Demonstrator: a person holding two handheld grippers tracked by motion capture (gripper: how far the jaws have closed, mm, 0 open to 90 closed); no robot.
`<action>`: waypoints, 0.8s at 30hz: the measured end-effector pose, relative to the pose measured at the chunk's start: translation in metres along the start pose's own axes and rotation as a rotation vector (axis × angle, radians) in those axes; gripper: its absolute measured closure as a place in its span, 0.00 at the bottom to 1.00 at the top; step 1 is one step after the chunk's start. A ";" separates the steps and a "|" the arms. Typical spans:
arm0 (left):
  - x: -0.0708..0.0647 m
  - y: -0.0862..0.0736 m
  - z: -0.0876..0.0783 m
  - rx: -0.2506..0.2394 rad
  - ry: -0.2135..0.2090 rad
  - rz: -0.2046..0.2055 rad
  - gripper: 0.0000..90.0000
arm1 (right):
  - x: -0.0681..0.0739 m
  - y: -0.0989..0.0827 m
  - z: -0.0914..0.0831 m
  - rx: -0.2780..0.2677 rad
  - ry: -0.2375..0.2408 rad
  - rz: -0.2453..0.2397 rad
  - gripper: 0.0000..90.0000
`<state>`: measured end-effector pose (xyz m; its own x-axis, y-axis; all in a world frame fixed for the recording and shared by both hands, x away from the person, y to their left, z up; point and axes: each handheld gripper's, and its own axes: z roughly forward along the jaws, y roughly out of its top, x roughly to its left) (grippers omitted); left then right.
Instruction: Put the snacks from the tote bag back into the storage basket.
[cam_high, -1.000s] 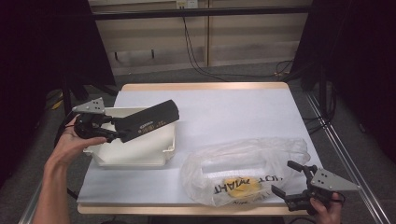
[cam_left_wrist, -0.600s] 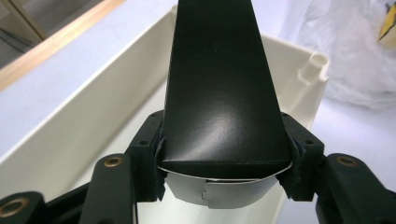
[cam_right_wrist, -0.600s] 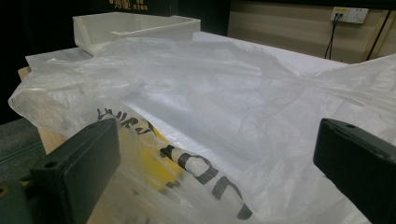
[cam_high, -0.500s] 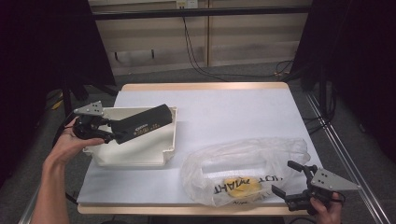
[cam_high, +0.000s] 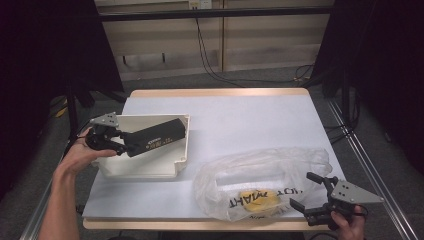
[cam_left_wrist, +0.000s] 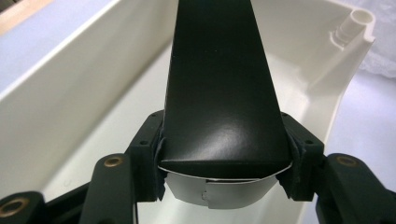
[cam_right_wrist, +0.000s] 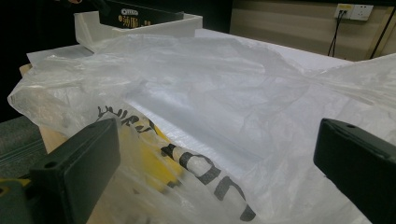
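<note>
Left gripper (cam_high: 121, 142) at mid-left of the high view, clenched on one end of a long black box (cam_high: 152, 139). In the left gripper view both pads pinch the box (cam_left_wrist: 219, 88) at its near end, white flap showing under it. The box hangs slanted over the cream tray (cam_high: 145, 169), its far end near the tray's right wall. Box = matte card, sharp straight edges, pale lettering on its side. Tray = hard smooth plastic, squared walls, a small round post at one corner (cam_left_wrist: 357, 21) upper right in the left gripper view. Room inside the tray either side of the box, floor bare.

Right gripper (cam_high: 310, 195) at lower right of the high view, jaws spread wide, gripping nothing. It sits just at the table's front edge beside a clear plastic bag (cam_high: 270, 170). The bag is thin, crinkly film, slumped flat, black print and a yellow patch showing through at lower centre. In the right gripper view the bag (cam_right_wrist: 219, 93) fills the gap betw. the two jaws w/o either pad pressing it.

White tabletop (cam_high: 250, 120): upper centre and upper right open, wooden edge strip at far side and near side.
</note>
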<state>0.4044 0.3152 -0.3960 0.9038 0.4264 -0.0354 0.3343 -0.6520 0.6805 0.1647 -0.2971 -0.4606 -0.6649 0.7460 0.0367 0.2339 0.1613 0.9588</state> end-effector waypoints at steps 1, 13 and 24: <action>0.001 0.000 0.001 0.004 0.001 0.005 0.48 | 0.000 0.000 0.000 0.000 0.001 0.002 0.00; 0.010 0.001 0.017 0.086 -0.008 0.039 0.48 | -0.001 0.000 0.000 0.005 0.006 -0.001 0.00; 0.019 0.002 0.028 0.164 -0.047 0.053 0.48 | -0.001 0.000 0.001 0.013 0.016 -0.001 0.00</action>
<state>0.4294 0.3044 -0.4163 0.9317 0.3610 -0.0394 0.3210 -0.7680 0.5542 0.1658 -0.2972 -0.4610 -0.6768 0.7351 0.0402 0.2419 0.1705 0.9552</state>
